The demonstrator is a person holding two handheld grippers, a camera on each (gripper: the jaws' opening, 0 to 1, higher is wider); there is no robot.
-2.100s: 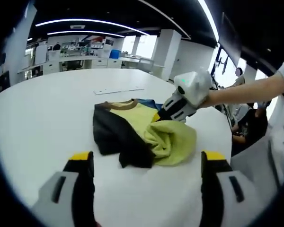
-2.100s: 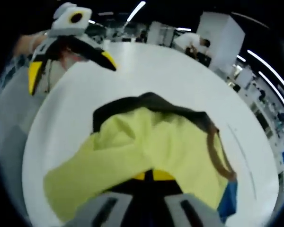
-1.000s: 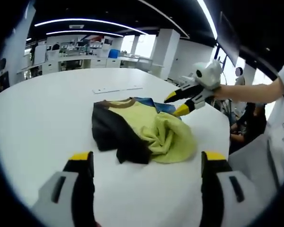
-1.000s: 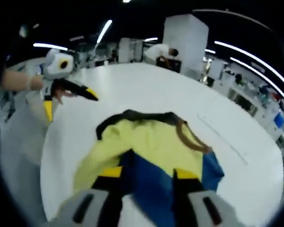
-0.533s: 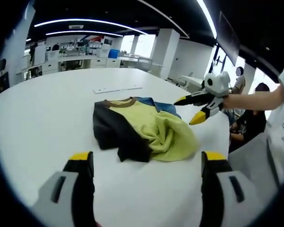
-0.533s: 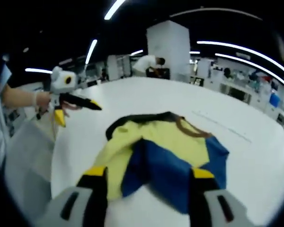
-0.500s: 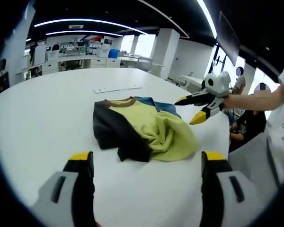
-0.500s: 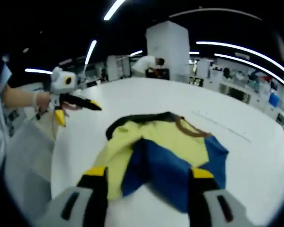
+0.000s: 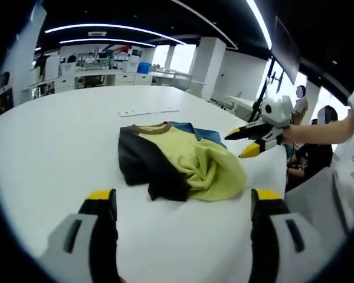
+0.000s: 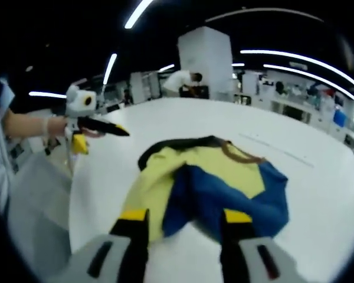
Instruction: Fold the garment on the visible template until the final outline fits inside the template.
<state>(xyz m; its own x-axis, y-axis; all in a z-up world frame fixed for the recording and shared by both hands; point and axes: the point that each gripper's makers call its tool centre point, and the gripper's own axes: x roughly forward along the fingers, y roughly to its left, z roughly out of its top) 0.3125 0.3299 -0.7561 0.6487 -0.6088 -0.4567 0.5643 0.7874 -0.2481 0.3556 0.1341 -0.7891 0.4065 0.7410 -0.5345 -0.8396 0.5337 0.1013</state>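
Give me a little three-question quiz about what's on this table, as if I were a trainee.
1. True or false: the shirt lies flat and neatly folded on the table.
2. Which shirt colour lies nearest the right gripper? A) black B) blue C) red
3. Fill in: both jaws of the left gripper are ____ and hold nothing.

Key: 1 false, it is crumpled; 2 B; 3 open.

I see the garment [image 9: 177,162] [image 10: 215,186] lying bunched on the white table [image 9: 59,141]: yellow, black and blue panels, brown collar, loosely folded.
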